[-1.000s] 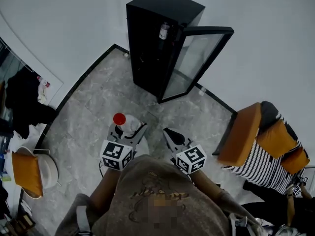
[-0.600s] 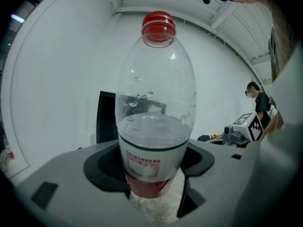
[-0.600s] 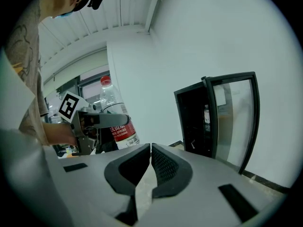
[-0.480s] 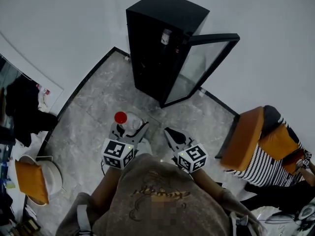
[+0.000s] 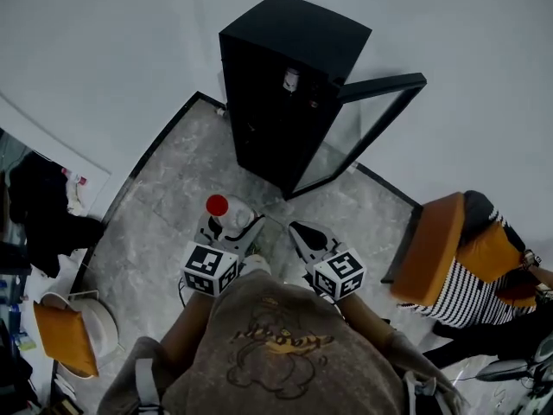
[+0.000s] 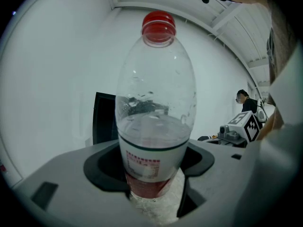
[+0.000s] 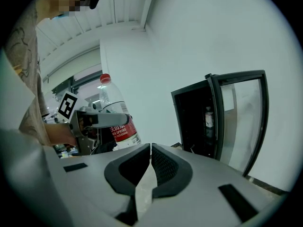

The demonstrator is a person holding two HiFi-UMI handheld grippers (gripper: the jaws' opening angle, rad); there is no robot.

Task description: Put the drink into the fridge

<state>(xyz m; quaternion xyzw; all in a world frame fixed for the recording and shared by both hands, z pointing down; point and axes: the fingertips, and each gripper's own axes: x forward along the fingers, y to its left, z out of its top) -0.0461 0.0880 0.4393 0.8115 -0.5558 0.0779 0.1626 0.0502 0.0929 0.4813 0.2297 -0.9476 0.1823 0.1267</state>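
Observation:
A clear plastic drink bottle with a red cap and red-and-white label stands upright in my left gripper, whose jaws are shut on its lower body. The bottle shows in the head view just ahead of the left gripper. My right gripper hangs beside it, jaws shut with nothing between them. A black fridge stands ahead on the floor with its glass door swung open to the right. Another bottle stands inside on a shelf.
An orange and striped armchair stands at the right. A round orange-cushioned stool sits at lower left, dark clothing beside it. A person stands far off in the left gripper view. Grey marble floor lies between me and the fridge.
The fridge has shifted slightly in the view as the camera moved; both grippers and the held bottle keep their places in front of me.

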